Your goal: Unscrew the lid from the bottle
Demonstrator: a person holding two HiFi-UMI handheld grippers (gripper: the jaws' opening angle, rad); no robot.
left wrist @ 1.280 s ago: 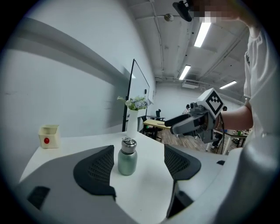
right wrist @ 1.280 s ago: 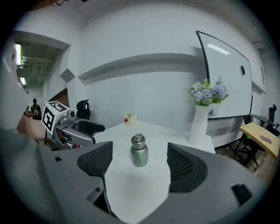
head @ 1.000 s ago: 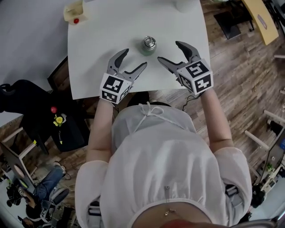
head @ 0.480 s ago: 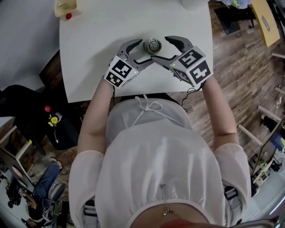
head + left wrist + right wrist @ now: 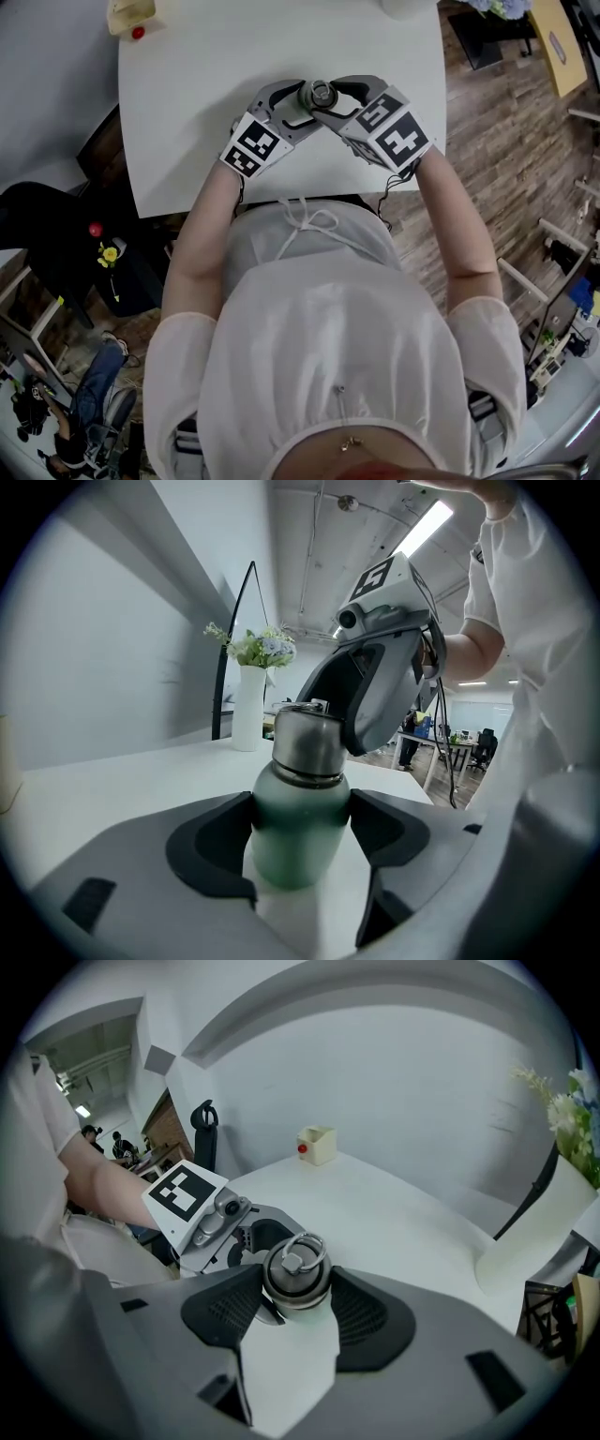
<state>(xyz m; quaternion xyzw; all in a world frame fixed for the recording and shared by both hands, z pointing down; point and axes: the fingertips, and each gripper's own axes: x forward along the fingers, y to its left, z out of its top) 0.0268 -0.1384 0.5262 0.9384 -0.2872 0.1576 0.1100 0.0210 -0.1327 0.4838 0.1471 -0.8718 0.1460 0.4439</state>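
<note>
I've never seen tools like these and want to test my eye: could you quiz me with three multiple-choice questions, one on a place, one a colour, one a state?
1. The left gripper has its fingers: A round the body of the bottle; B on a cup; C on a plate.
2. The bottle's body is: A red; B green; C blue.
3. The lid is: A on the bottle; B lying apart; C missing.

Answers:
1 A, the left gripper view shows the fingers, which have just been closing, against the body's two sides.
2 B, it is green below the steel lid.
3 A, it caps the neck in both gripper views.
</note>
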